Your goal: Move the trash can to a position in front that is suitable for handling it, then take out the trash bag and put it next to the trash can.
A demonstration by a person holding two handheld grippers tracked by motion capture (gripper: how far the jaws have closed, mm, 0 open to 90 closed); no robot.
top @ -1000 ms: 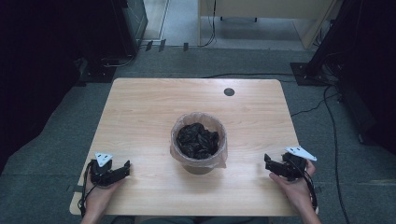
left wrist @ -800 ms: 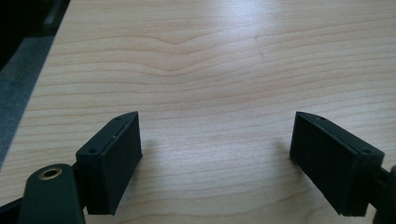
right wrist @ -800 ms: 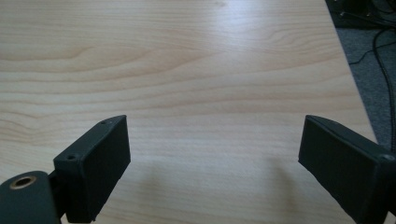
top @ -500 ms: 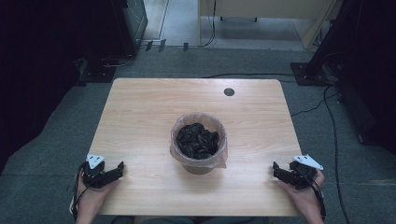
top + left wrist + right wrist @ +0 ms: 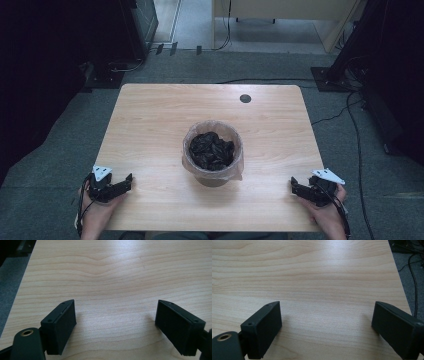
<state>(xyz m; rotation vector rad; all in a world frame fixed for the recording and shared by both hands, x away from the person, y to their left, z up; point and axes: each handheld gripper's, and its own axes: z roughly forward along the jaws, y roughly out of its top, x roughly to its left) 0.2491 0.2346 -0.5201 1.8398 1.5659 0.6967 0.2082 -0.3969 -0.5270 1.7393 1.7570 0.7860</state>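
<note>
I hold both tools low at the near edge of the table (image 5: 150, 115): the left gripper (image 5: 121, 183) at the lower left of the high view, the right gripper (image 5: 299, 187) at the lower right, each with its jaws wide apart and nothing between them. The bin (image 5: 213, 152) stands in the middle of the frame, well apart from both, lined with a clear bag and holding crumpled black stuff; what it is exactly I cannot tell. I judge this as the resting step, with no contact made. The next move calls for bringing a gripper inward to the bin rim and closing on the thin bag edge without tipping the bin. The gripper views give me bare wood grain between the pads (image 5: 62, 327) and pads (image 5: 263, 328), so I confirm the open gap there, but the bin I see in the high view.
</note>
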